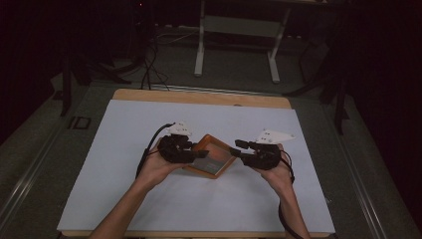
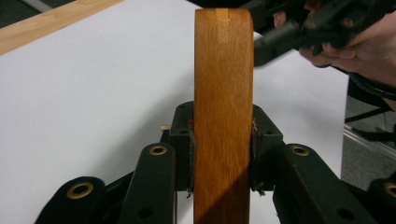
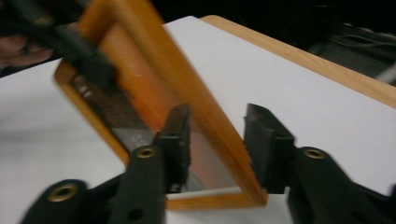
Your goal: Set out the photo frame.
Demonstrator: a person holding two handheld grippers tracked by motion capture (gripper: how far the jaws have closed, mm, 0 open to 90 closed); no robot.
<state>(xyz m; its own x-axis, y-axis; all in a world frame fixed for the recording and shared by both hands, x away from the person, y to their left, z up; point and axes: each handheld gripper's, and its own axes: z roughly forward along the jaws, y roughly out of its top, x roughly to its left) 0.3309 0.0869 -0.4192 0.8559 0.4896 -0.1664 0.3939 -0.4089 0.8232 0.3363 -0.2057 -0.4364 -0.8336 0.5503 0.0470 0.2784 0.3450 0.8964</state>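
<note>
Wooden tray (image 1: 211, 157), tilted, mid-bench (image 1: 149, 124): left gripper (image 1: 191, 154) fingers pinching its left rim; right gripper (image 1: 239, 149) fingers spread astride its right rim.

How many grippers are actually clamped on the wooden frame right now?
1. The left gripper has both pads pressed on the wooden frame at its left side. The right gripper straddles the frame's right edge with a gap at one pad, so it is open.

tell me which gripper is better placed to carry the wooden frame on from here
Left. The left gripper has its pads pressed on both sides of the wooden frame edge. The right gripper straddles the frame's side, jaws parted with a gap on one side, so it isn't gripping.
</note>
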